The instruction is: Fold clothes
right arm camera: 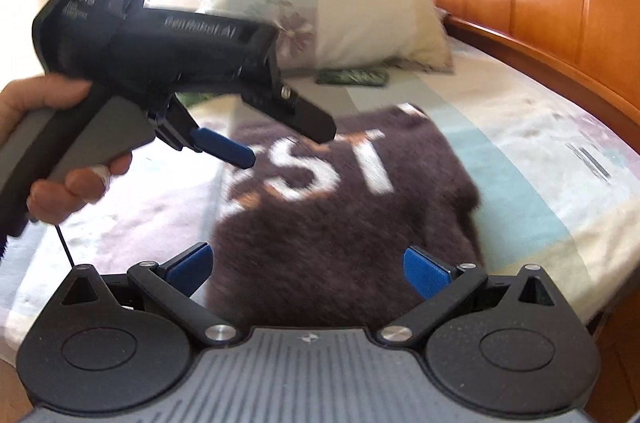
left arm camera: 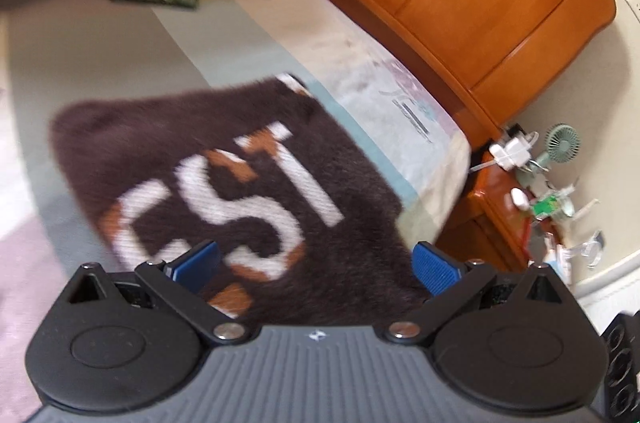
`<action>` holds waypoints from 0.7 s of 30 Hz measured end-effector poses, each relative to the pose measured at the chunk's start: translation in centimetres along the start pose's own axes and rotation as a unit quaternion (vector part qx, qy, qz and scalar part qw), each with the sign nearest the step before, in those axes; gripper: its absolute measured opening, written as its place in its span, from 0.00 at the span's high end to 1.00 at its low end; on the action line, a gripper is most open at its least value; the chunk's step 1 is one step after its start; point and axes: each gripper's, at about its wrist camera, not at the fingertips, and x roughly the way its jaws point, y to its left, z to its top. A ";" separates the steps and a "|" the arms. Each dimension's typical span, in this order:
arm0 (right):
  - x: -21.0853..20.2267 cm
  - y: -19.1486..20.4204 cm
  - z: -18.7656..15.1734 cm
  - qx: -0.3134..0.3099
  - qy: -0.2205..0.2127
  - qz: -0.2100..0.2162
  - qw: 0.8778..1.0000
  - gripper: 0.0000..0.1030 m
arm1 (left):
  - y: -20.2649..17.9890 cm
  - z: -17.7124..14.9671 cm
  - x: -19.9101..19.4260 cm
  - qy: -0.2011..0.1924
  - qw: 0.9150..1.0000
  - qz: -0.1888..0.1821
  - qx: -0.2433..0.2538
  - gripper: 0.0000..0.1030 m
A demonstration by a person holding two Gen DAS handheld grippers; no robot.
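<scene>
Both grippers hang over the bed with their blue pads spread wide and nothing between them. The left gripper point(left arm camera: 316, 263) looks down on the dark brown fuzzy knitted sweater with white letters and orange patches point(left arm camera: 240, 183); the right gripper point(right arm camera: 308, 263) hovers at its near edge. In the right wrist view the left gripper point(right arm camera: 256, 143), held in a hand point(right arm camera: 60, 143), sits above the garment's left side, well clear of the cloth.

This sweater lies flat on the pale patterned bedsheet point(right arm camera: 540, 183), already looking like a compact rectangle, near the bed's right edge and short of the floral cream pillow point(right arm camera: 360, 19).

Judging by that shape, the step in hand is a further fold or a squaring-up. To do it well, each gripper should drop to a near corner, pinch all layers together, lift evenly and carry the edge to the far one, keeping the thick pile from bunching.

Its long axis seems to run near to far toward the pillow, lettering tops pointing right toward the orange wooden headboard point(right arm camera: 560, 3). Blur hides where collar and hem lie.
</scene>
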 end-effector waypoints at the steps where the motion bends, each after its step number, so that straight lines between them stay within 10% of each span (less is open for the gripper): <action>1: 0.1 0.2 0.0 -0.002 -0.005 0.006 1.000 0.00 | 0.3 -0.4 -0.5 -0.008 1.000 0.007 0.002 0.01; 11: 3.1 0.4 -1.9 0.009 0.065 0.024 0.998 0.00 | 2.7 -4.1 -3.2 -0.045 0.998 0.045 -0.001 0.01; 21: 2.5 2.7 -0.9 -0.026 0.029 0.076 0.996 0.00 | 4.9 -5.0 -4.2 -0.072 0.996 0.039 -0.041 0.01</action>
